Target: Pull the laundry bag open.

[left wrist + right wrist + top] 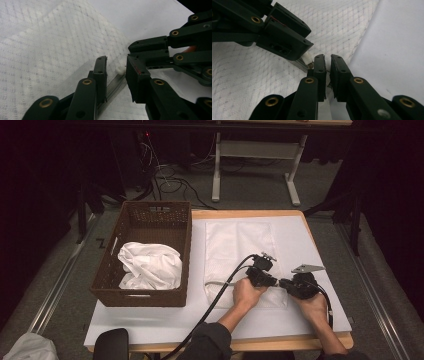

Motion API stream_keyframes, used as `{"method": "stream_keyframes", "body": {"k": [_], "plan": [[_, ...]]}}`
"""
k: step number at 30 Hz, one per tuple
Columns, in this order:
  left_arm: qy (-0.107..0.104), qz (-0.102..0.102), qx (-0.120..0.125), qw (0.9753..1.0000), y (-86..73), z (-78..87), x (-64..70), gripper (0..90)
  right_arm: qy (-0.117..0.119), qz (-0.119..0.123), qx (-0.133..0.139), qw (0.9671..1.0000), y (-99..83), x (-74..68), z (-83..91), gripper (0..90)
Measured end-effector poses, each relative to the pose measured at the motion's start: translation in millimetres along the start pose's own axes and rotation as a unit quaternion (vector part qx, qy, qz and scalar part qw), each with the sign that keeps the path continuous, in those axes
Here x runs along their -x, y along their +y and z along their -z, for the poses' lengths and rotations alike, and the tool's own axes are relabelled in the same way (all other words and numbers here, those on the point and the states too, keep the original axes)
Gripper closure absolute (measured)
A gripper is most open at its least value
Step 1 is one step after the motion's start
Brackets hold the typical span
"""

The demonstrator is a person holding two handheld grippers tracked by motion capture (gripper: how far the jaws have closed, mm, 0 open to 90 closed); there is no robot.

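Beside the mesh bag's [240,255] zipper [302,64], both claws meet.

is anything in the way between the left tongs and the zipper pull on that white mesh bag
Nothing visible. The left tongs stand open right at the small white zipper pull on the mesh bag, the zipper track running between their jaws. The right tongs sit close beside the pull, nearly shut at the bag's edge, not blocking it.

White mesh zip bag [240,255] lies flat on my table, long side running away. Grey zipper [115,86] along near edge; white pull tab [120,69] at right end.
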State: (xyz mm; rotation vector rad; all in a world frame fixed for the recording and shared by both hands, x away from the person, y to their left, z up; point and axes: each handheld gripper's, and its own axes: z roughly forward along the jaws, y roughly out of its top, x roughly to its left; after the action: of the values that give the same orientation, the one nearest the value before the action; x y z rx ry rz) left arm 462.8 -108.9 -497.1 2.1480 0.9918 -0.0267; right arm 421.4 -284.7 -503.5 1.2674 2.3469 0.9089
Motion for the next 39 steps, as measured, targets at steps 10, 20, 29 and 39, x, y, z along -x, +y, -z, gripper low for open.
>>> {"method": "stream_keyframes", "body": {"k": [10,20,29,39], "plan": [[-0.028,-0.001,0.001,0.9996,-0.7,-2.8,3.4,77.5,0.0,0.0,-0.003,1.0,0.2,-0.7,0.2,83.6],[-0.021,0.003,0.004,0.9998,0.5,-2.8,1.7,73.5,0.0,0.001,-0.005,1.0,0.4,-0.7,0.6,83.5],[-0.028,0.009,0.008,0.9996,2.7,-7.4,-1.9,78.5,-0.001,0.0,-0.003,1.0,0.3,-0.9,0.4,83.4],[-0.027,-0.023,-0.011,0.9993,0.0,-4.7,5.5,84.3,-0.002,0.001,-0.004,1.0,0.3,-1.1,0.4,83.1]]}}
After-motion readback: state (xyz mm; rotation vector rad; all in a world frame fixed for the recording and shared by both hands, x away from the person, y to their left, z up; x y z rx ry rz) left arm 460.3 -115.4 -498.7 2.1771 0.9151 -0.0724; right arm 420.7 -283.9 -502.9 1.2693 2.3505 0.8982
